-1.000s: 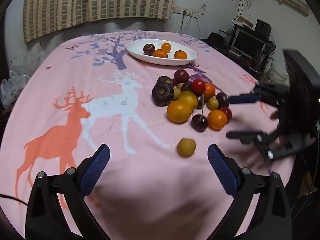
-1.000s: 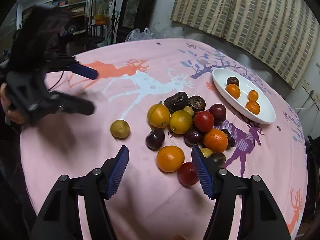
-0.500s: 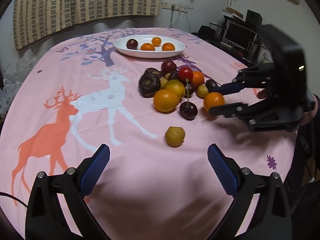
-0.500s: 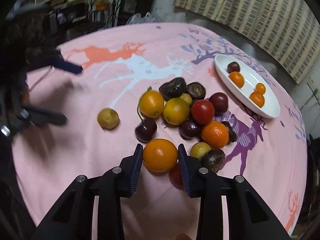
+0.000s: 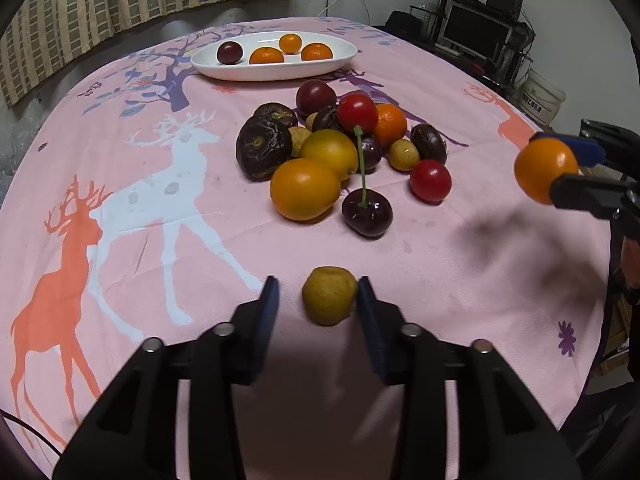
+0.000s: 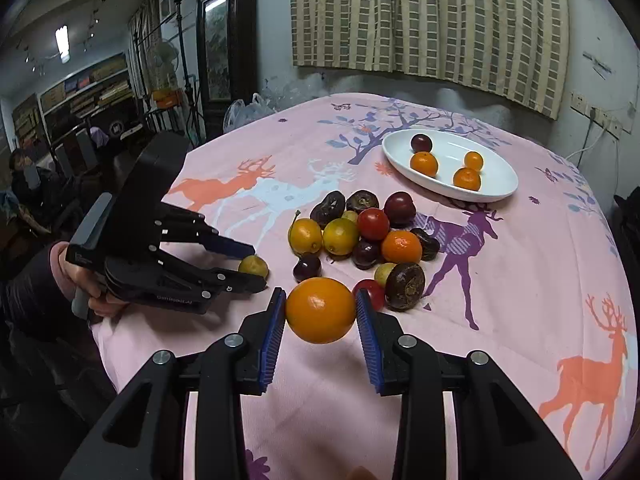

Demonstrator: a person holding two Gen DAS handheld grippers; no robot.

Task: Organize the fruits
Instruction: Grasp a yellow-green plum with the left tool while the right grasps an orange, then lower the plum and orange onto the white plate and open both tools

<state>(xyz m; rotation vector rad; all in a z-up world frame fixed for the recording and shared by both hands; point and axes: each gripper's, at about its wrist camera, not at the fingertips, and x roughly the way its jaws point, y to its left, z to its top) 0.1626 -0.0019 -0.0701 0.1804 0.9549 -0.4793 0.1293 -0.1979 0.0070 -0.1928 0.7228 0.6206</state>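
A small yellow-green fruit (image 5: 329, 295) lies on the pink deer tablecloth (image 5: 160, 208), between the pads of my left gripper (image 5: 316, 292). Its jaws are closing; the right pad touches the fruit and a gap shows at the left pad. The right wrist view shows that gripper (image 6: 256, 266) around the same fruit (image 6: 253, 266). My right gripper (image 6: 320, 294) is shut on an orange (image 6: 320, 310) held above the cloth, and the orange (image 5: 546, 170) also shows at the right of the left wrist view. The pile of fruit (image 5: 332, 148) lies mid-table. Behind it the white plate (image 5: 276, 74) holds several fruits.
A stemmed dark cherry (image 5: 367, 212) and a red tomato (image 5: 430, 180) lie at the pile's near edge. A hand (image 6: 80, 280) holds the left gripper by the table's left edge. A monitor (image 5: 476, 32) and shelves stand beyond the table's far right.
My right gripper shut on the orange at the pile's near edge and lifted it off the cloth. My left gripper moved forward and down to the small yellow-green fruit, and its jaws narrowed around it.
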